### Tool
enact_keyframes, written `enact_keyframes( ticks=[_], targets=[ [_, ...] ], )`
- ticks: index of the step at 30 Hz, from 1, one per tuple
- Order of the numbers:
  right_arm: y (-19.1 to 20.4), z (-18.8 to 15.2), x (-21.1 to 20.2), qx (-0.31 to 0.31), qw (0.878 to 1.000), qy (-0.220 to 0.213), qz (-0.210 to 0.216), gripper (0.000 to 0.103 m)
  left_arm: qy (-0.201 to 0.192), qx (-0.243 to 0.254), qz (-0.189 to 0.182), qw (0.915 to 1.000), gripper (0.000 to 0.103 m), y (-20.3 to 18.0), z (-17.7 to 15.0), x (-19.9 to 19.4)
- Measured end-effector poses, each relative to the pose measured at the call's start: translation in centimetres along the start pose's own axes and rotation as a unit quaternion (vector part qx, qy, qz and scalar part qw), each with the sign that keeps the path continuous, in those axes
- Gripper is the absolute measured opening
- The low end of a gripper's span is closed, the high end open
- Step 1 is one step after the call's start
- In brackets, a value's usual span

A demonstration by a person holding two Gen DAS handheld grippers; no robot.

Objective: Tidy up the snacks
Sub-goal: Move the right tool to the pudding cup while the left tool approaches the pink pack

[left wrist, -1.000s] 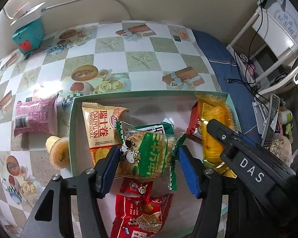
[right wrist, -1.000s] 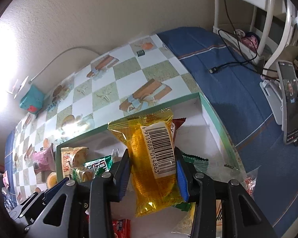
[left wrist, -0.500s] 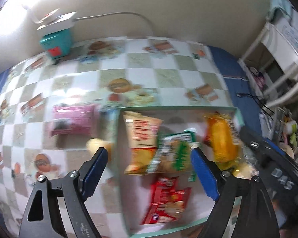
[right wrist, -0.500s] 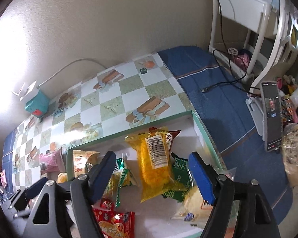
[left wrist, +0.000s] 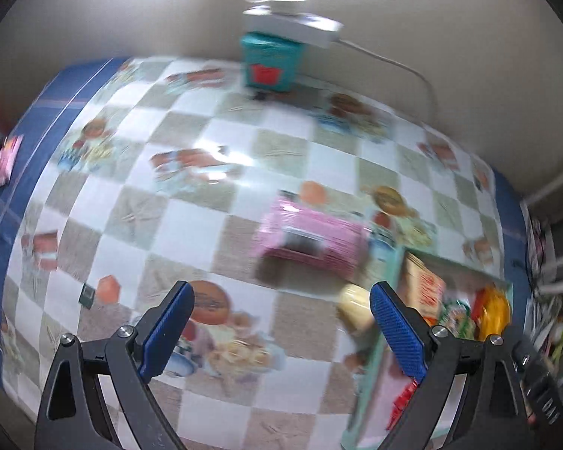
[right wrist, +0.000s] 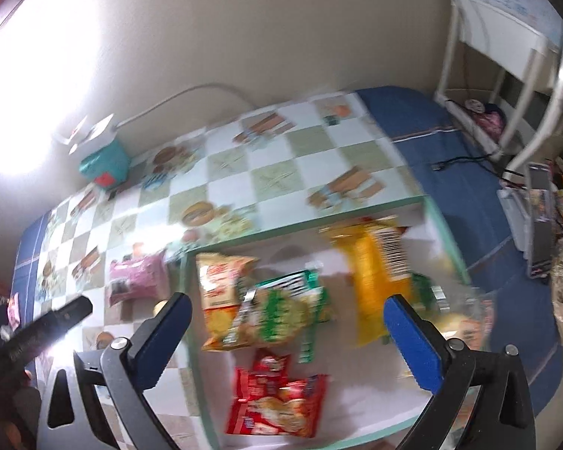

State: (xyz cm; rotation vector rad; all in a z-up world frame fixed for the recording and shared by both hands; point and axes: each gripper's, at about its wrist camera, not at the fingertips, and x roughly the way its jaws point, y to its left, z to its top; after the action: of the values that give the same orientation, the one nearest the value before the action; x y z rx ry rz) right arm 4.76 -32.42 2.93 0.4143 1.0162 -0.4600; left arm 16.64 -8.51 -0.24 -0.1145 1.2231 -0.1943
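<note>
A shallow green-rimmed box [right wrist: 307, 223] holds several snacks: a yellow pack [right wrist: 379, 277], a green-and-white pack [right wrist: 277, 311], an orange Swiss-roll pack [right wrist: 219, 292] and a red pack [right wrist: 277, 401]. My right gripper [right wrist: 287, 337] is open and empty above the box. My left gripper [left wrist: 281, 322] is open and empty over the checkered table, left of the box [left wrist: 388, 300]. A pink pack [left wrist: 311, 236] and a small yellow cup [left wrist: 354, 309] lie on the table outside the box. Both views are blurred.
A teal box [left wrist: 272, 60] with a white power strip [left wrist: 292, 26] on top stands at the back by the wall. A blue cloth [right wrist: 469, 165] lies right of the table. White furniture [right wrist: 506, 56] and clutter stand at far right.
Both grippers opened and let go of their packs, the green-and-white one and the yellow one, which now lie in the box. The left gripper swung left over the table; the right one pulled back.
</note>
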Motion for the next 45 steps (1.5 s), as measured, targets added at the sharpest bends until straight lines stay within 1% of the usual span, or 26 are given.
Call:
enact_keyframes(
  ticks=[3, 5, 7, 8, 11, 15, 17, 18, 19, 22, 23, 25, 26, 28, 30, 32, 33, 34, 41, 45],
  targets=[
    [2.4, -0.4, 1.4, -0.019, 1.000, 0.013, 0.011, 0.103, 0.013, -0.034, -0.003, 0.9993, 0.095, 1.8, 0.4, 1.5],
    [3.6, -0.6, 2.2, -0.030, 0.999, 0.016, 0.014, 0.103, 0.018, -0.048, -0.008, 0.9987, 0.095, 2.1, 0.7, 2.6],
    [4.8, -0.7, 3.1, -0.044, 0.999, 0.019, 0.016, 0.103, 0.023, -0.047, -0.014, 0.9986, 0.095, 1.7, 0.8, 3.6],
    [5.2, -0.7, 3.6, -0.051, 0.998, 0.021, 0.014, 0.103, 0.025, -0.040, -0.008, 0.9989, 0.095, 1.2, 0.9, 4.2],
    [6.3, -0.9, 4.9, -0.076, 0.997, 0.024, -0.003, 0.103, 0.026, -0.023, -0.004, 0.9994, 0.095, 0.2, 1.2, 5.5],
    [7.1, -0.9, 6.2, -0.095, 0.995, 0.028, -0.002, 0.103, 0.037, -0.022, -0.017, 0.9989, 0.095, -0.3, 1.4, 6.8],
    [7.6, -1.1, 6.5, -0.110, 0.994, 0.027, -0.005, 0.103, 0.043, -0.025, -0.009, 0.9987, 0.095, -0.1, 1.3, 7.2],
    [7.9, -1.2, 6.7, -0.117, 0.993, 0.029, -0.006, 0.103, 0.048, -0.034, 0.001, 0.9983, 0.095, 0.4, 1.3, 7.3],
    [8.1, -1.3, 6.8, -0.121, 0.992, 0.030, -0.002, 0.103, 0.057, -0.053, 0.013, 0.9969, 0.095, 1.4, 1.3, 7.4],
    [9.0, -1.6, 6.6, -0.140, 0.990, 0.028, 0.017, 0.102, 0.061, -0.102, 0.027, 0.9926, 0.095, 4.1, 1.4, 7.1],
    [9.5, -1.8, 6.5, -0.148, 0.988, 0.029, 0.028, 0.101, 0.059, -0.120, 0.031, 0.9905, 0.095, 5.1, 1.5, 6.8],
    [10.5, -2.1, 6.4, -0.165, 0.984, 0.034, 0.059, 0.087, 0.055, -0.149, 0.034, 0.9867, 0.095, 6.9, 1.6, 6.3],
    [10.9, -2.2, 6.5, -0.171, 0.982, 0.041, 0.070, 0.084, 0.056, -0.160, 0.033, 0.9850, 0.095, 7.6, 1.6, 6.1],
    [11.7, -2.5, 6.9, -0.185, 0.978, 0.053, 0.083, 0.075, 0.058, -0.165, 0.031, 0.9840, 0.095, 8.2, 1.6, 6.1],
    [12.3, -2.7, 7.4, -0.197, 0.975, 0.063, 0.085, 0.069, 0.064, -0.166, 0.021, 0.9838, 0.095, 8.4, 1.6, 6.4],
    [12.8, -3.1, 8.2, -0.210, 0.971, 0.077, 0.078, 0.069, 0.073, -0.167, 0.010, 0.9832, 0.095, 8.3, 1.4, 6.9],
    [13.0, -3.3, 8.6, -0.215, 0.971, 0.082, 0.069, 0.066, 0.076, -0.167, 0.005, 0.9829, 0.095, 8.2, 1.4, 7.2],
    [13.2, -3.5, 8.9, -0.218, 0.970, 0.085, 0.065, 0.061, 0.079, -0.167, 0.001, 0.9827, 0.095, 8.2, 1.3, 7.3],
    [13.6, -3.8, 9.8, -0.228, 0.968, 0.094, 0.039, 0.060, 0.083, -0.175, -0.024, 0.9807, 0.095, 8.2, 1.4, 7.5],
    [13.3, -3.5, 8.7, -0.220, 0.970, 0.085, 0.050, 0.060, 0.083, -0.188, -0.033, 0.9782, 0.095, 9.4, 1.4, 7.2]
  ],
)
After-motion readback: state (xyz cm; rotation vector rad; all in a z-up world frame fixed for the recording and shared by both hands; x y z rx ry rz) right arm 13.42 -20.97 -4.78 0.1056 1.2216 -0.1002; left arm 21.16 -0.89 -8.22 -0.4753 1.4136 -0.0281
